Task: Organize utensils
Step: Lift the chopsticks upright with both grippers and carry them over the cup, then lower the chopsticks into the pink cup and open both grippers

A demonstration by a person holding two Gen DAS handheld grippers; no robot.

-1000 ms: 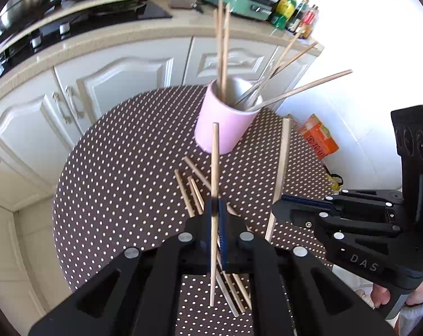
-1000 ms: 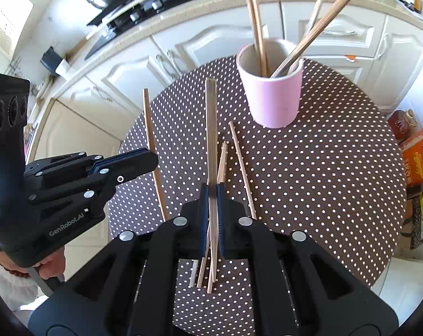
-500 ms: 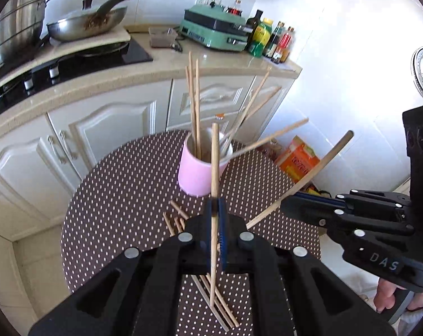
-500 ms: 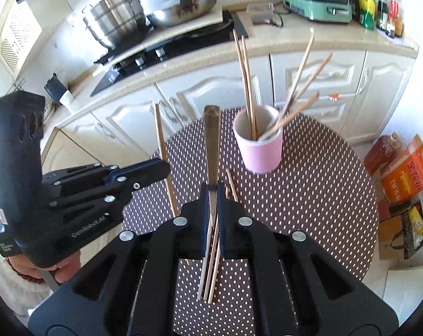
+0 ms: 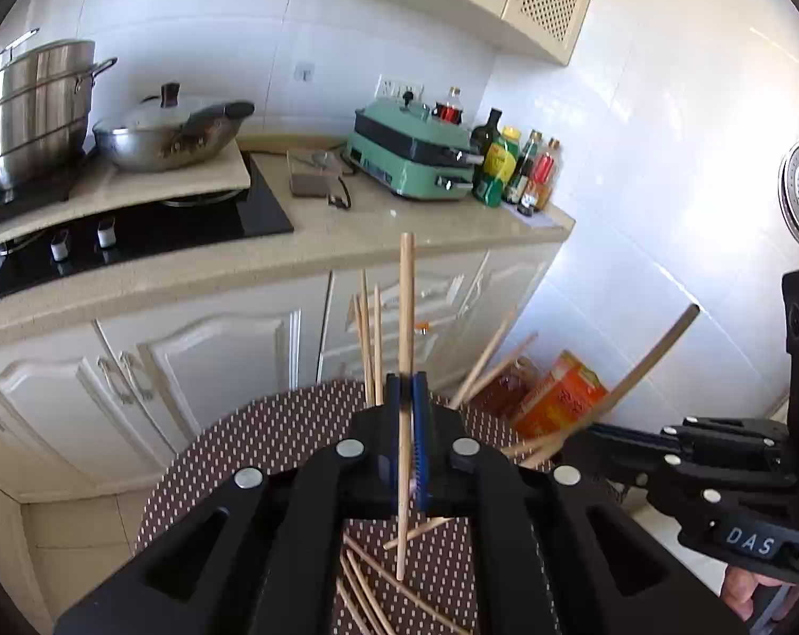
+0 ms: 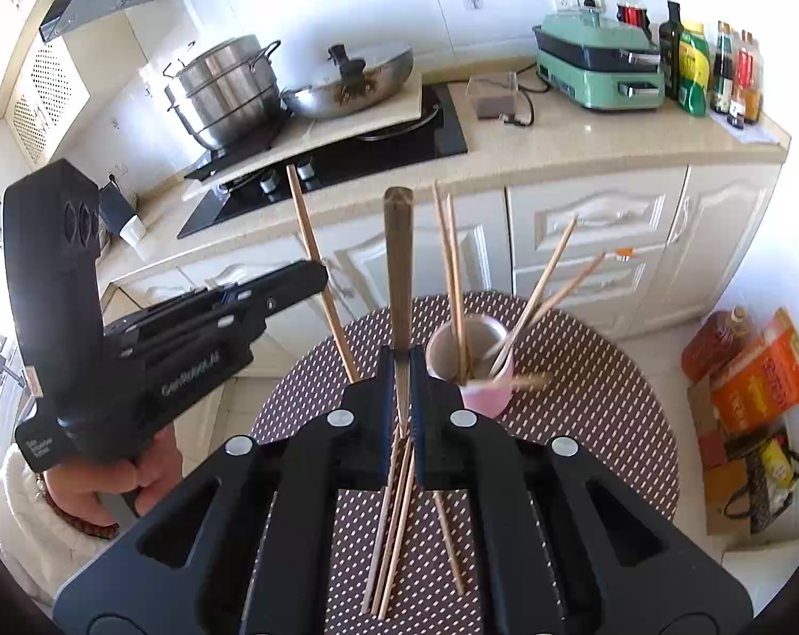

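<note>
My left gripper (image 5: pixel 405 386) is shut on a pale wooden chopstick (image 5: pixel 405 307) that stands nearly upright, high above the dotted table (image 5: pixel 272 439). My right gripper (image 6: pixel 402 360) is shut on a darker, flatter chopstick (image 6: pixel 398 264), also upright. Each gripper shows in the other's view: the right gripper (image 5: pixel 571 436) at the right with its stick (image 5: pixel 658 349) slanting up, the left gripper (image 6: pixel 317 272) at the left with its stick (image 6: pixel 306 222). The pink cup (image 6: pixel 492 399) holds several chopsticks just right of my right fingers. Loose chopsticks (image 6: pixel 394 502) lie on the table below.
Behind the round table (image 6: pixel 584 386) runs a kitchen counter (image 6: pixel 558 143) with a stove, a steel pot (image 6: pixel 224 90), a wok, a green appliance (image 6: pixel 595 63) and bottles. White cabinet doors stand below it. An orange box (image 6: pixel 759 375) and bags sit on the floor at the right.
Both grippers have risen with their chopsticks and tipped upward. The table and cup have sunk lower in both views, and the counter and wall now fill the upper half.
</note>
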